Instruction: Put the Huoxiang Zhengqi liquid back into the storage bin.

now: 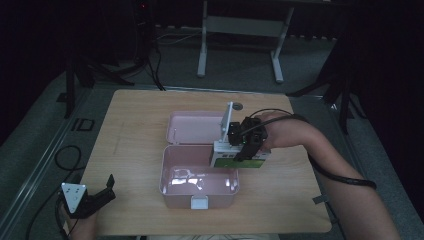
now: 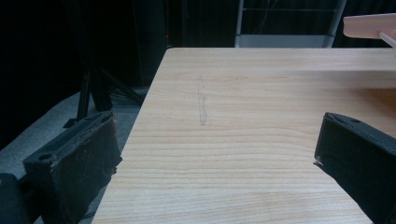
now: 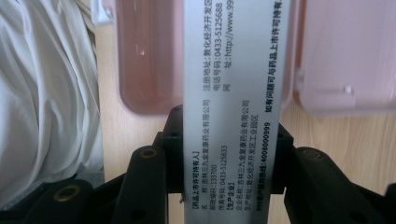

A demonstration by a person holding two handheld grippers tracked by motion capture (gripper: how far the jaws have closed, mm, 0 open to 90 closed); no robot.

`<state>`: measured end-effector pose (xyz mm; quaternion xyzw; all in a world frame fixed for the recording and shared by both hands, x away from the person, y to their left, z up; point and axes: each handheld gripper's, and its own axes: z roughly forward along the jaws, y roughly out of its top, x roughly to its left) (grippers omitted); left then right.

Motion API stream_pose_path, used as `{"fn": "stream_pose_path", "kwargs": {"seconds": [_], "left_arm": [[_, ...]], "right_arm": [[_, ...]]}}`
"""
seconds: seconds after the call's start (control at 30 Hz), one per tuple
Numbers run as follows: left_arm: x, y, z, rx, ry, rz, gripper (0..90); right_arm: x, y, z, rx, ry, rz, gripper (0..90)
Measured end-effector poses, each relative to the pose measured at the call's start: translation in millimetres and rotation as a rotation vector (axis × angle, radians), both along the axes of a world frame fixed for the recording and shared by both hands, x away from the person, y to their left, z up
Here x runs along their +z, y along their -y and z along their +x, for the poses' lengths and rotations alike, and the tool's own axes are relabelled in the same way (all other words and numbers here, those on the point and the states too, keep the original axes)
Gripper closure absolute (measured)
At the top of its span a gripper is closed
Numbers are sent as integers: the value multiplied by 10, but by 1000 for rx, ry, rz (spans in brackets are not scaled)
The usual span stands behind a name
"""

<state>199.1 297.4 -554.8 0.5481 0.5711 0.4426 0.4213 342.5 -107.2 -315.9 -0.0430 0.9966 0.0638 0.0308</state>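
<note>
**Cardboard carton held over open pink case**

Cardboard, white with a green band, makes up the medicine carton (image 1: 239, 156) that is clamped between the jaws of the right gripper (image 1: 248, 141). In the right gripper view the printed side panel of the carton (image 3: 232, 107) is seen pinched across its narrow width, its long axis running straight out from the jaws. In the high view the carton is held above the far right corner of the pink case (image 1: 199, 197), whose tray lies open toward the person and whose lid (image 1: 192, 128) lies flat on the wooden table (image 1: 135, 130) behind it.

The tray is judged to lie below and to the left of the carton, toward the person; the coming move appears to turn on bringing the carton's long side in line with the tray's long side before it is lowered. The right hand is plainly the nearer.

The left gripper (image 1: 97, 197) is rested near the front left corner of the table, well apart from the case, its jaws spread wide with nothing between them.
</note>
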Motion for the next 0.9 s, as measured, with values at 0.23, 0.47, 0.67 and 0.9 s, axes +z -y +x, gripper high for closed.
{"fn": "stream_pose_path", "kwargs": {"seconds": [0.23,0.47,0.67,0.9], "left_arm": [[4,-7,-5,0,3,-4,2],[8,-5,-2,-2,5,-3,2],[7,-9,-1,-2,6,-5,2],[7,-9,0,4,11,-8,2]], "right_arm": [[-9,-260,-89,34,-10,14,621],[-74,-499,-148,52,-21,25,621],[-223,-649,-168,66,-46,19,621],[-508,-774,-137,42,-66,-17,621]]}}
